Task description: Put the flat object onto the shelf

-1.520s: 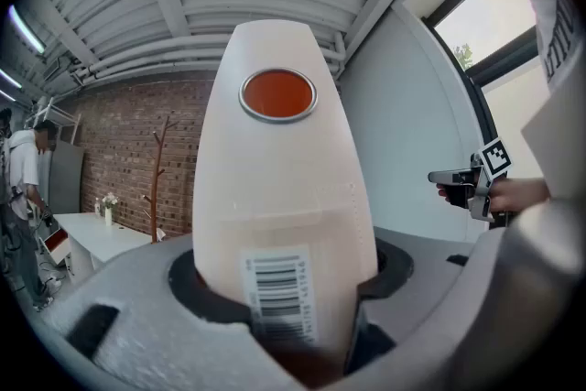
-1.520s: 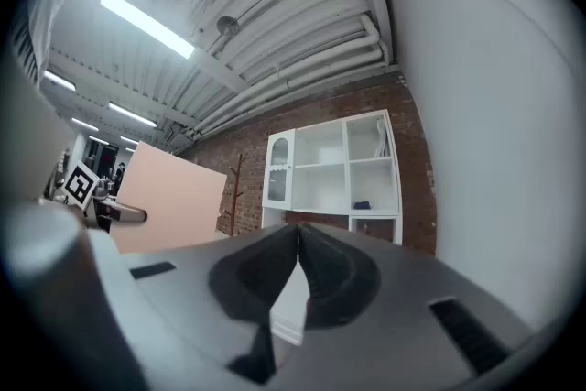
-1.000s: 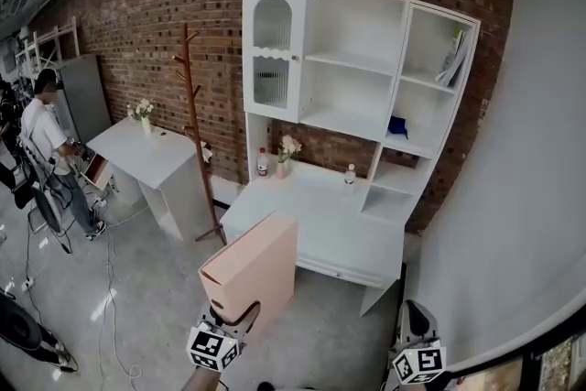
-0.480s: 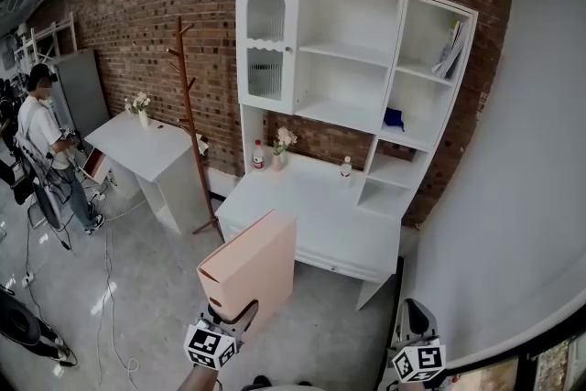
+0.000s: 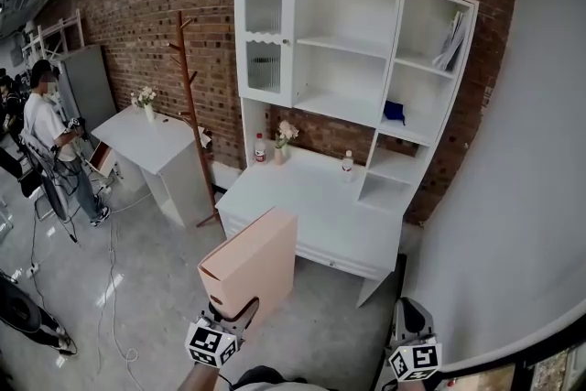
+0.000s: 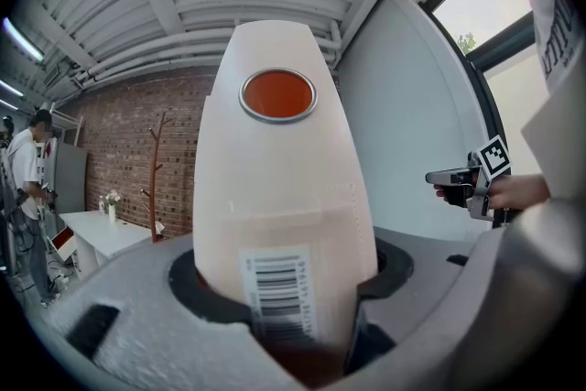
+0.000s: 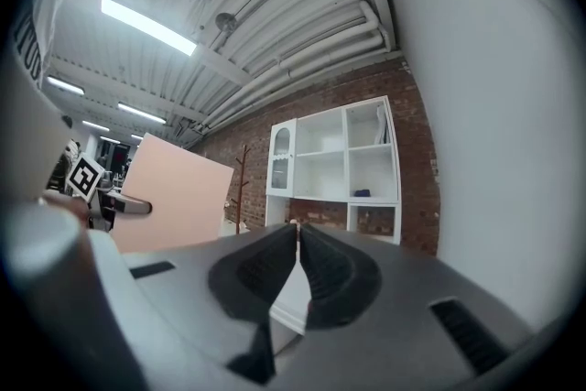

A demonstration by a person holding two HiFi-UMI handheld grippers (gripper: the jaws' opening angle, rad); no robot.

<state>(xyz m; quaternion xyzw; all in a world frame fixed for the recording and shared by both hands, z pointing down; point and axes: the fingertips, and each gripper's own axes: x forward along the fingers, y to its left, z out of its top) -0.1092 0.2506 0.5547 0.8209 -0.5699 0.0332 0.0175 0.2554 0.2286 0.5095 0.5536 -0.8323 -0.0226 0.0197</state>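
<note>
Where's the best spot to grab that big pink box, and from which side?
Probably its thin edge, from below, the way the left claw pinches the box now. That edge is narrow enough to fit between the jaws; the broad flat faces are far too wide.

Two grey hand-held grippers, a marker cube on each.
Left gripper (image 5: 229, 314) and right gripper (image 7: 298, 233): matte grey shells, black ribbed jaws, black-and-white square markers; white printed top (image 6: 554, 142).
</note>
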